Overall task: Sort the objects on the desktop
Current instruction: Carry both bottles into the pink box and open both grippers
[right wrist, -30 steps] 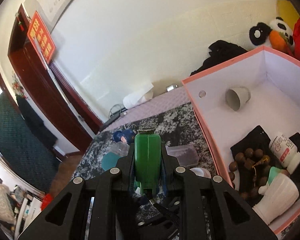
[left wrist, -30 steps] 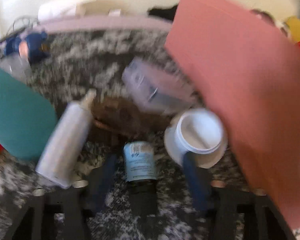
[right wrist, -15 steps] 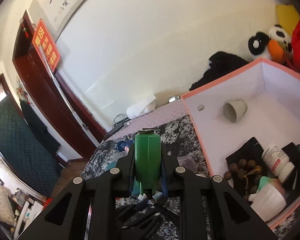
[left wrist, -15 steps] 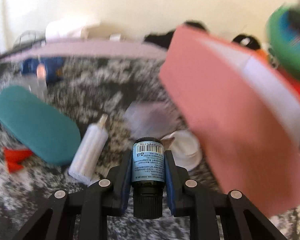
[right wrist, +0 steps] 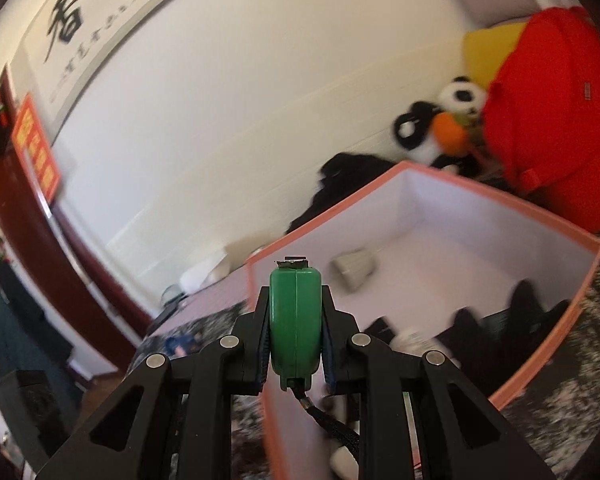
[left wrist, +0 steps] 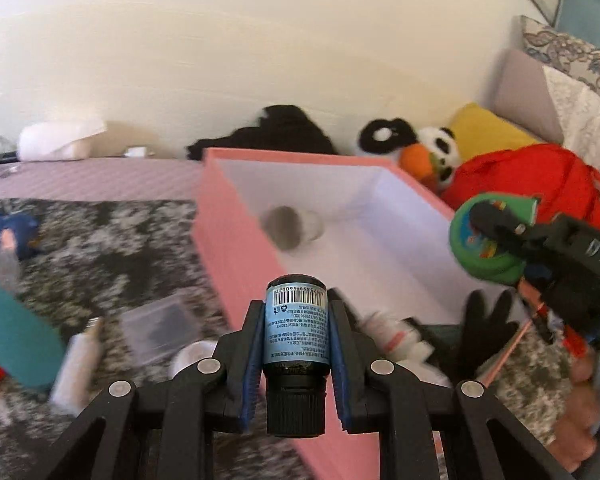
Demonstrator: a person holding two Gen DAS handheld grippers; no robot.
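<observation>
Grippers (left wrist: 296,334) (right wrist: 296,320) each pinching: cylindrical blue-labelled bottle (left wrist: 296,330) left, rounded green tape measure (right wrist: 295,320) right.

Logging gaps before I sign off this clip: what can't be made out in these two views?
- Left wrist: things on the patterned cloth left of the pink box are motion-blurred.
- Left wrist: bottle label print is too small to read.
- Right wrist: box contents behind the green tape measure are blurred and hidden by the fingers.

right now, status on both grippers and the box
Left gripper shut on blue-label bottle, over pink box wall. Right gripper shut on green tape measure, at box rim. Cup, black glove already inside.
</observation>
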